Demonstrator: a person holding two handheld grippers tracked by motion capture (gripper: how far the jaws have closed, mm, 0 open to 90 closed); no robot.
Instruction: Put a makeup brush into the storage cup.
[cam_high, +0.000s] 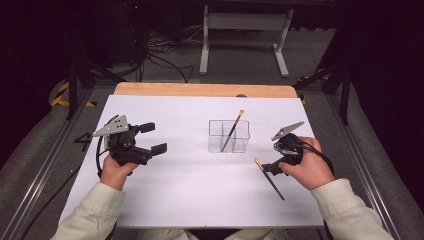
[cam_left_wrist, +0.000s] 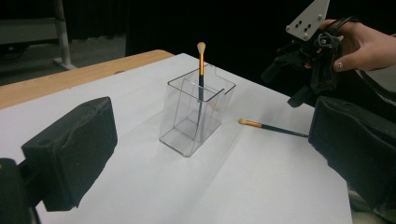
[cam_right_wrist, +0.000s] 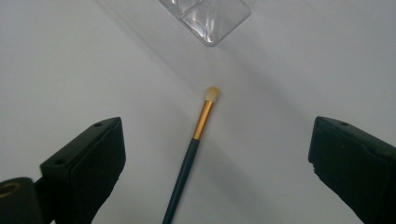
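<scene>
Loose brush (cam_right_wrist: 194, 149) lies flat on white worktop (cam_high: 190, 190), just short of clear holder (cam_high: 228, 136), tip toward it; your right claw (cam_right_wrist: 217, 172) hovers over brush, jaws wide, straddling handle, not touching; second brush (cam_high: 232, 130) stands tilted inside holder; your left claw (cam_high: 150, 137) sits well apart at left, jaws wide, holding nothing, aimed toward holder.

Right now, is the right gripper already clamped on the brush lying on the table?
No. In the right gripper view the right gripper has its jaws wide apart, with the loose brush lying flat between them, untouched.
</scene>
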